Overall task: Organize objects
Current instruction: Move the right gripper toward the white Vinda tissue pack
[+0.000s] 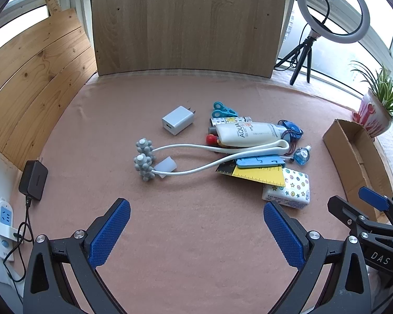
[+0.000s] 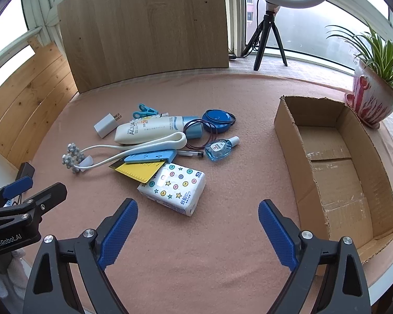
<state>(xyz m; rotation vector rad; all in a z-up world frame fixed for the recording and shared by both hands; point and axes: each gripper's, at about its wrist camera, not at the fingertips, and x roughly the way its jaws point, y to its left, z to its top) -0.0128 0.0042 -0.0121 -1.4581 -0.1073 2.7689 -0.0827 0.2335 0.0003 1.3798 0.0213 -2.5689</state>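
Note:
A pile of small things lies mid-table: a white sunscreen tube [image 2: 149, 130], a white massager with grey balls [image 1: 144, 162], a white charger [image 1: 178, 119], a yellow ruler [image 2: 140, 171], a blue ruler [image 2: 152, 155], a patterned tissue pack [image 2: 174, 188], a small blue bottle [image 2: 218, 149] and a blue clip [image 1: 222, 110]. To their right stands an open cardboard box [image 2: 293, 136] with nothing in it. My left gripper [image 1: 196, 206] hangs open near the pile's front, nothing between its pads. My right gripper [image 2: 197, 204] is open too, just short of the tissue pack.
A wooden board [image 1: 183, 23] stands at the table's back. A ring light on a tripod [image 2: 269, 26] and a potted plant [image 2: 372, 99] sit at the back right. A black adapter [image 1: 34, 179] and a power strip [image 1: 2, 225] are at the left edge.

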